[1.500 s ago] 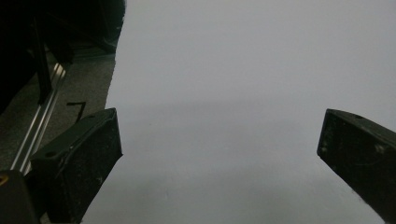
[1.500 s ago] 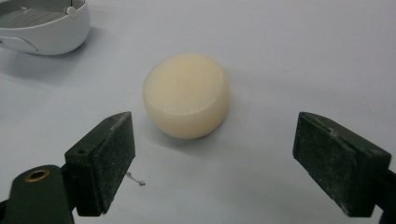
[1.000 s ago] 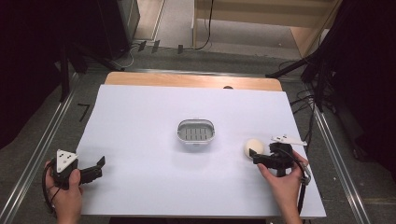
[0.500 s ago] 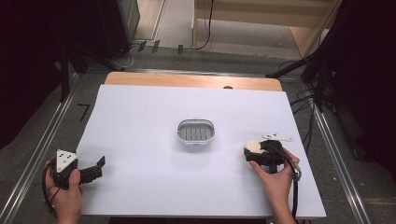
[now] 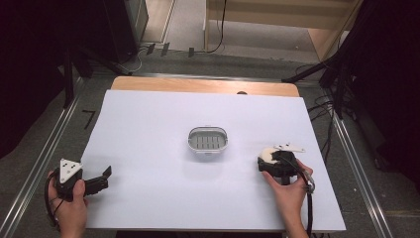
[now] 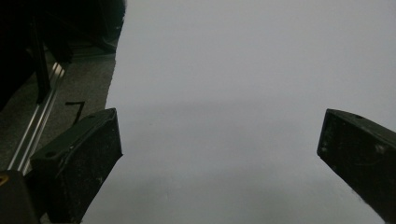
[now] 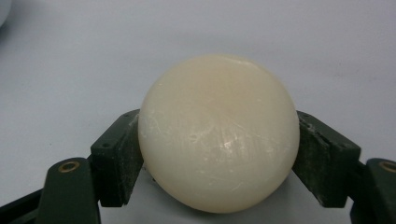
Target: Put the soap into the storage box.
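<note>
Since a second ago the right gripper (image 5: pixel 270 159) had closed, pinching the cream soap (image 7: pixel 218 133) near the table's (image 5: pixel 148 124) right edge, while the left gripper (image 5: pixel 101 179) stayed spread at the front-left corner.

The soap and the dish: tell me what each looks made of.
Soap: a cream, rounded bar, waxy and semi-matte, with fine scratches and a soft sheen; it looks like solid bar soap, clamped between the right gripper's jaws. Dish: a grey-white rounded tray with a ribbed floor and smooth pale rim; probably plastic, though the high view leaves that open.
</note>
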Demonstrator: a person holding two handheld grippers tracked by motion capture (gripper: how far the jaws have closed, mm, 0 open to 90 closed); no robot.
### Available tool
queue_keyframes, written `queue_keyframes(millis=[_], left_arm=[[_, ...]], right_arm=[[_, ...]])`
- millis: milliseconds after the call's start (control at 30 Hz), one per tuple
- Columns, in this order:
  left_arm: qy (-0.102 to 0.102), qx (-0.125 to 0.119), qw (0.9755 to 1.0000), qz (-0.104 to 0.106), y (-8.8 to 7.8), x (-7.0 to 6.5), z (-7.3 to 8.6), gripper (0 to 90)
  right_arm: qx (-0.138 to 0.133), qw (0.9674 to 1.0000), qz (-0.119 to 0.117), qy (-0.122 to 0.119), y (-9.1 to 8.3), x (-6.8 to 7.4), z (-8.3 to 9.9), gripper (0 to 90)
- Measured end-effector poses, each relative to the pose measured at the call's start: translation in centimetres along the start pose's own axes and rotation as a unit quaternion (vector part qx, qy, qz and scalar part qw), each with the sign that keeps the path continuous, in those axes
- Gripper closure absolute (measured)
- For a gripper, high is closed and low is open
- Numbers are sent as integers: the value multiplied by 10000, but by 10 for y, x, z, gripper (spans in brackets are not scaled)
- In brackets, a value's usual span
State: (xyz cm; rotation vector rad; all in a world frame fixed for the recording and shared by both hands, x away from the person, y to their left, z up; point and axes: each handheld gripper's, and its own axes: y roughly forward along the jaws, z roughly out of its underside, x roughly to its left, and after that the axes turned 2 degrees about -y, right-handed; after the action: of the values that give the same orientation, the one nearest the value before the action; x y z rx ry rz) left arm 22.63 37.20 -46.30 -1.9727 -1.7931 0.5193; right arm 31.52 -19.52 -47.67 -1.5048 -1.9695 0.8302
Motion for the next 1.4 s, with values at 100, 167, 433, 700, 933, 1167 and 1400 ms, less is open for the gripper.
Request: queue_keyframes(millis=[100, 167, 433, 700, 933, 1167, 1400], left_arm=[[-2, 14, 10000, -4, 0, 0, 0, 3], [0, 2, 10000, -2, 0, 0, 0, 3], [-19, -21, 10000, 2, 0, 0, 0, 3], [-7, -22, 10000, -9, 0, 0, 0, 3], [-2, -21, 10000, -10, 0, 0, 0, 3], [-9, -22, 10000, 1, 0, 0, 0, 3], [12, -1, 10000, -2, 0, 0, 0, 3]], right_arm=[[23, 10000, 5, -14, -1, 1, 0, 251], [27, 10000, -2, 19, -1, 0, 0, 252], [-41, 10000, -59, -2, -7, 0, -3, 252], [-158, 9998, -135, -67, -14, 4, -10, 253], [-275, 9993, -237, -93, -22, 8, -17, 253], [-325, 9988, -335, -171, -24, 15, -24, 253], [-363, 9980, -453, -233, -25, 23, -33, 253]])
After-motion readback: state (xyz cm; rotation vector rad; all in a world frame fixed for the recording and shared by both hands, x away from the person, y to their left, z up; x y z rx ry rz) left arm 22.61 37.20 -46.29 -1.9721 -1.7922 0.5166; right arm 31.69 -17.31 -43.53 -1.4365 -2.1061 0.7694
